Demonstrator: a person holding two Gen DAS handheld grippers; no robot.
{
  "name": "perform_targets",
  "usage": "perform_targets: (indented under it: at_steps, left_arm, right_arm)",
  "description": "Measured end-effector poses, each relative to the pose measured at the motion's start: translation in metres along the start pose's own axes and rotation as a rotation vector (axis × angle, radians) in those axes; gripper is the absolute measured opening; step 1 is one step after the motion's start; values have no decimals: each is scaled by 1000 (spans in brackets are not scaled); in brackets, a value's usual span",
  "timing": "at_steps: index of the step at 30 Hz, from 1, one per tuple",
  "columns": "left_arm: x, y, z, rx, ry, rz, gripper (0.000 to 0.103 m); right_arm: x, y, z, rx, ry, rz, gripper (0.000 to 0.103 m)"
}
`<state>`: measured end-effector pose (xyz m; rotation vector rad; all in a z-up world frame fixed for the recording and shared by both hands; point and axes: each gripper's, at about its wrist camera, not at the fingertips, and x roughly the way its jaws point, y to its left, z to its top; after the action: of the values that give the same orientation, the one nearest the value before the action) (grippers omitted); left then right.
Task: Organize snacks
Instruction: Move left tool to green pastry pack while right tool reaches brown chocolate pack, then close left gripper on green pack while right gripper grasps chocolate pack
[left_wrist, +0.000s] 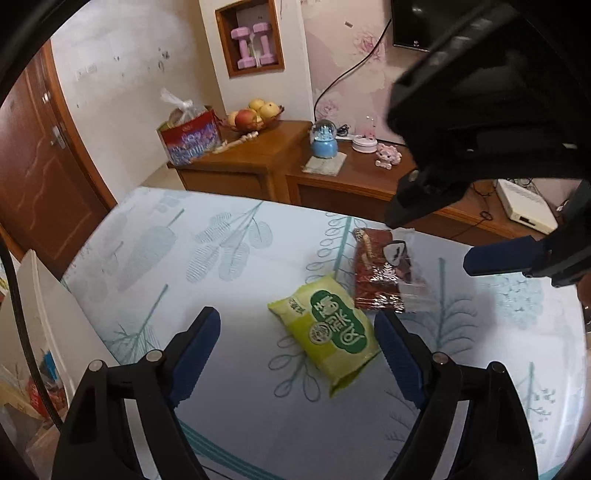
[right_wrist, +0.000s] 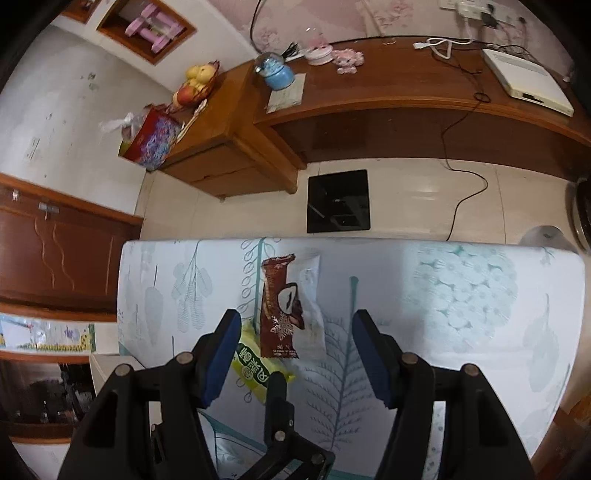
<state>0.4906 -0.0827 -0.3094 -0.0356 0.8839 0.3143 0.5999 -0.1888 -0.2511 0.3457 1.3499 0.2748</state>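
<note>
A green snack packet (left_wrist: 330, 330) lies flat on the leaf-patterned table (left_wrist: 184, 266). A dark red-brown snack packet (left_wrist: 380, 273) lies just beyond it, with a clear wrapper beside it. My left gripper (left_wrist: 297, 349) is open above the table, and the green packet lies between its blue fingers, nearer the right one. My right gripper (right_wrist: 295, 354) is open and empty above the brown packet (right_wrist: 279, 314). The green packet (right_wrist: 255, 369) is partly hidden behind its left finger. The right gripper also shows at the upper right of the left wrist view (left_wrist: 480, 206).
A white box (left_wrist: 44, 306) stands at the table's left edge. Beyond the table stands a wooden cabinet (left_wrist: 258, 162) with a fruit bowl (left_wrist: 255, 114), a red gift box (left_wrist: 190, 138) and a blue snow globe (left_wrist: 324, 142). A black square (right_wrist: 338, 201) lies on the floor.
</note>
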Motion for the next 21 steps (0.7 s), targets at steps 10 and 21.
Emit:
perform_targets:
  at_steps: [10, 21]
  left_arm:
    - [6, -4, -1, 50, -61, 11, 71]
    - [14, -3, -2, 38, -29, 1, 48]
  right_arm:
    - [28, 9, 9, -89, 83, -31, 63]
    - [38, 17, 12, -178, 105, -42, 64]
